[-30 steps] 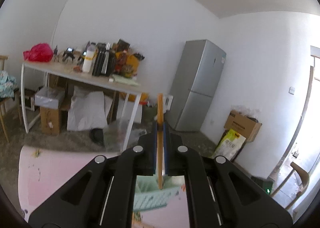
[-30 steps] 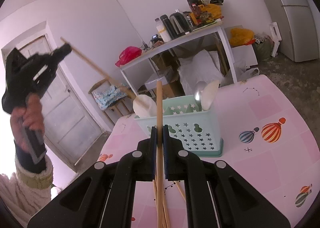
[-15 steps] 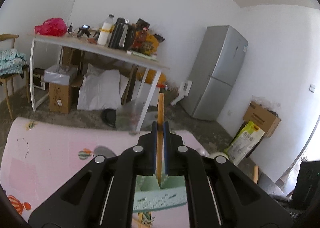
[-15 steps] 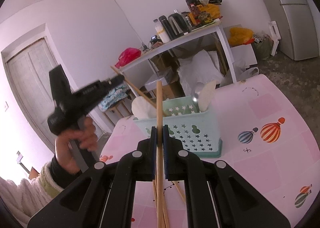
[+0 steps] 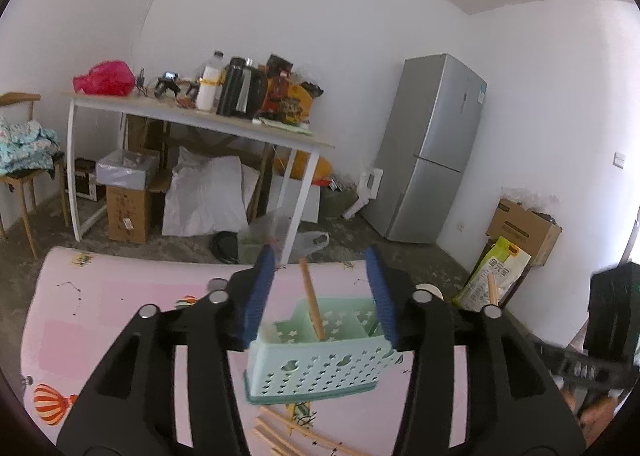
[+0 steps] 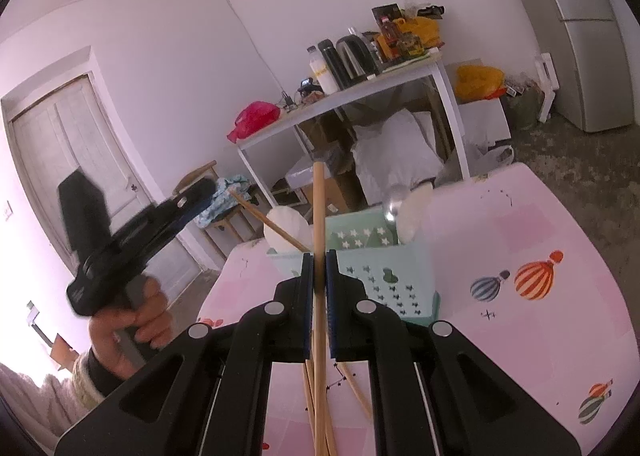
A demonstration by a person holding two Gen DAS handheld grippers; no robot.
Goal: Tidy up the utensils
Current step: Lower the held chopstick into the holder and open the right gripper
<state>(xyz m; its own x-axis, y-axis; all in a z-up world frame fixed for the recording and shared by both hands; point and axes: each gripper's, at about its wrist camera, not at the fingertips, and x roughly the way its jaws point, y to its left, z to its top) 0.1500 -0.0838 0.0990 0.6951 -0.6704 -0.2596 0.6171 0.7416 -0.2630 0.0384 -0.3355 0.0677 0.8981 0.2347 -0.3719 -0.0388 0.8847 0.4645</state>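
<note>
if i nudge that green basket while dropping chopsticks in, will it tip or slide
Probably slides rather than tips: the basket is thin perforated plastic, likely light, on a smooth pink tablecloth. Its wide, low shape should resist tipping, though the spoons and chopstick lean out above the rim.

White walls and ceiling enclose a grey floor. A cluttered white-legged table stands far left, boxes and a sack beneath. 1 silver fridge stands right; a wooden chair stands far left; a panelled door is daylit.
</note>
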